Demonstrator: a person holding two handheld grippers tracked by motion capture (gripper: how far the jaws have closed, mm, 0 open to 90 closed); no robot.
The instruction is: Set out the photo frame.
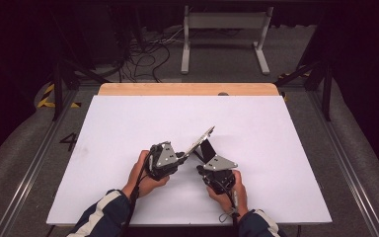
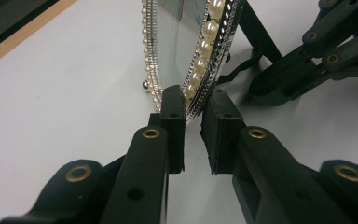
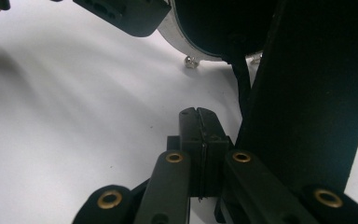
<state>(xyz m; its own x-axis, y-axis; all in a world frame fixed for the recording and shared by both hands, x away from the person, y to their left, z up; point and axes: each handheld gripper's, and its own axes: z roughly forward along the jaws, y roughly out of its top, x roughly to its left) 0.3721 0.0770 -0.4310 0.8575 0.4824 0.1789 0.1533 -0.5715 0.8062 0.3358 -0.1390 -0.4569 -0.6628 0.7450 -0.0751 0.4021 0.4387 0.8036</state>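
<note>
While the person's forearms come in from the near edge of the white table [image 1: 128, 128], both grippers meet near its middle around a small pearl-rimmed mirror [image 1: 201, 140]. Seen from the high view, the mirror stands tilted on the table, its upper edge leaning away toward the far right, with its black back stand [image 1: 208, 150] propped behind it on the right-hand side.

The left gripper [image 1: 181, 157] comes at the mirror from the left and low down. In the left gripper view its two black jaws sit on either side of the mirror's lower rim [image 2: 192, 100] — one pad against the glass face, the other against the beaded, silvery edge — so they are clamped on the mirror, with only the thickness of the frame between them. The row of pearls [image 2: 205, 44] runs upward from between the pads, and a small metal ball foot [image 2: 146, 84] rests on the table just left of the frame.

The right gripper [image 1: 201, 168] sits just beside the stand, on the near right of the mirror. In the right gripper view its jaws [image 3: 199, 126] are pressed flat together with nothing between them; the stand's broad black strut [image 3: 317, 93] rises immediately to their right, and the mirror's dark back [image 3: 214, 23] hangs above — whether the jaws touch the strut cannot be told. The left gripper's jaw shows at the top of that view.
</note>
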